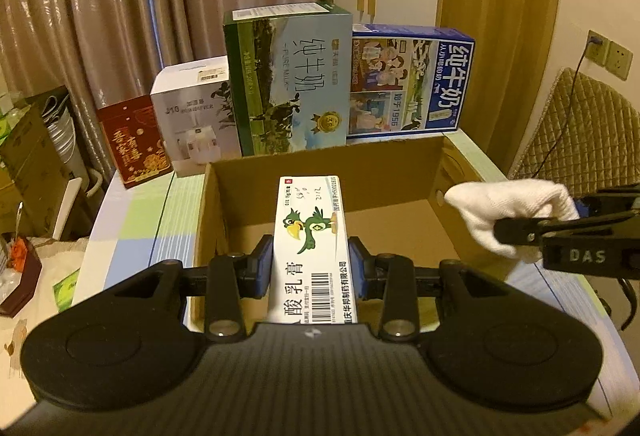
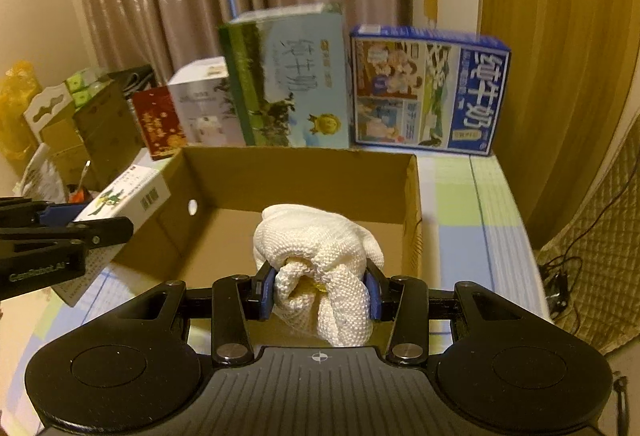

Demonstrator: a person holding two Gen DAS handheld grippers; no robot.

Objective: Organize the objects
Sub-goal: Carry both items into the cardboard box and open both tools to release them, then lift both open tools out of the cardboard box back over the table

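Two hand-held grippers are in view, each carrying one thing over a single open cardboard box [image 1: 320, 192] that sits on the table [image 1: 132, 232]. The left hand-held gripper [image 1: 311, 268] is clamped on a white ointment carton [image 1: 310, 236] printed with a green bird — the carton sticks forward between the blue pads [image 1: 262, 268], its far end over the box's open interior. The right hand-held gripper [image 2: 320, 290] is closed on a bundled white knitted cloth [image 2: 316, 256], which bulges out ahead of the fingers and hangs over the near edge of the box; in the left wrist view that cloth sits near the box's right wall. Behind the box stand four upright cartons in a row: one red box [image 1: 134, 140], one white box [image 1: 192, 116], one green milk carton [image 1: 288, 80] and one blue milk carton [image 1: 412, 80].
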